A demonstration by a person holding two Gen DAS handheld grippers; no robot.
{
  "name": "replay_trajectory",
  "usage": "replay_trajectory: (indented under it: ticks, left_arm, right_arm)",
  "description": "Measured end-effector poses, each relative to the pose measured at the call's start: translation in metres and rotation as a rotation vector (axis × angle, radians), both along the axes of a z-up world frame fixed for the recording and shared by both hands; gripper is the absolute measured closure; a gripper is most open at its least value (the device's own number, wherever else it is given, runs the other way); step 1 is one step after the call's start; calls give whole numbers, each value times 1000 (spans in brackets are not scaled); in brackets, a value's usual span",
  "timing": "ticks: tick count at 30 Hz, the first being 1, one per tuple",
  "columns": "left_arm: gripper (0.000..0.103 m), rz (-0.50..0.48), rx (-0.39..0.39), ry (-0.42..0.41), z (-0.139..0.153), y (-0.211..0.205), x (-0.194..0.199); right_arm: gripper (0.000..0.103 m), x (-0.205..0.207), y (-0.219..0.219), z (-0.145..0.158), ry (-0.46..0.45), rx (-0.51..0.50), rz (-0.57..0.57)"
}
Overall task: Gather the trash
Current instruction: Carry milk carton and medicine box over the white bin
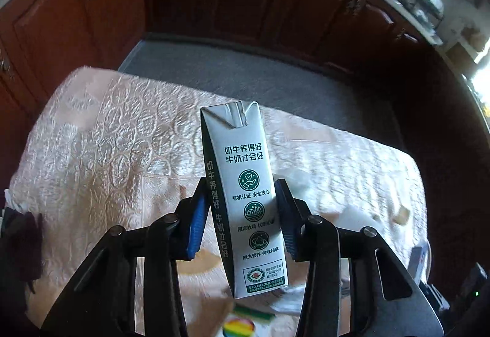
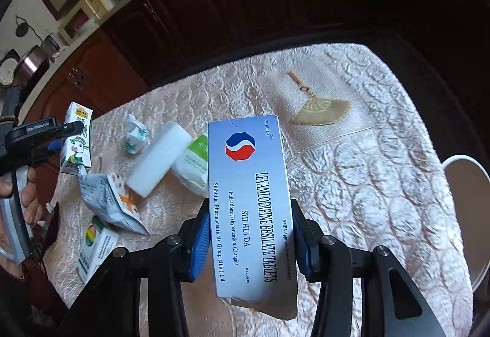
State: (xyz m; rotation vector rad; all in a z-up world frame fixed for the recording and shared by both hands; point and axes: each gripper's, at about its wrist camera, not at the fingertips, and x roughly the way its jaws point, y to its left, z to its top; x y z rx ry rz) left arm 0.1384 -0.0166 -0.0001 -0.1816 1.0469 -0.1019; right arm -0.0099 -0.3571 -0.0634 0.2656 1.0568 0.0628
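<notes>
Holding trash in both hands, the person has 2 items lifted above the cream embossed tablecloth (image 2: 367, 183). The left gripper (image 1: 242, 214) is closed on a tall white-and-green milk carton (image 1: 245, 193), its long axis running from 6 toward 12 o'clock along the fingers. The right gripper (image 2: 249, 242) is clamped on a flat silver-blue tablet box (image 2: 249, 199), long axis likewise toward 12 o'clock.

A white round bin rim (image 2: 459, 162) shows at 3 o'clock in the right wrist view, so the right hand looks nearer to it and should probably swing that way first. At 9 to 10 o'clock a white foam block (image 2: 157, 157), a crumpled foil pouch (image 2: 110, 199) and other wrappers lie uncollected.
</notes>
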Motion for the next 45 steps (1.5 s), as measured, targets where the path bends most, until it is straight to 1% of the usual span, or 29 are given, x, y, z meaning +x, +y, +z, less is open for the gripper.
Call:
replay_trajectory:
  ticks: [4, 7, 10, 12, 20, 26, 31, 37, 45]
  left_arm:
    - [63, -70, -17, -37, 20, -17, -24]
    - [63, -135, -33, -57, 37, -47, -45]
    - [64, -195, -37, -74, 47, -69, -63]
    - [64, -235, -38, -82, 48, -85, -75]
    - [64, -357, 5, -110, 43, -147, -115]
    - [64, -415, 34, -126, 36, -181, -139]
    - [64, -446, 49, -132, 31, -201, -153]
    - [64, -479, 55, -130, 25, -216, -161]
    - [64, -528, 60, -135, 24, -241, -171]
  right_arm:
    - [58, -19, -5, 13, -36, 4, -11]
    - [58, -29, -9, 21, -53, 5, -20]
    - [58, -42, -14, 30, -73, 12, -36]
    - [58, -50, -17, 36, -86, 16, -45]
    - [58, -80, -31, 52, -117, 10, -80]
    - [58, -98, -48, 56, -119, 8, -121]
    - [58, -108, -60, 59, -127, 16, -158]
    - [58, -119, -71, 63, -135, 9, -187]
    - [58, -132, -86, 67, -145, 6, -218]
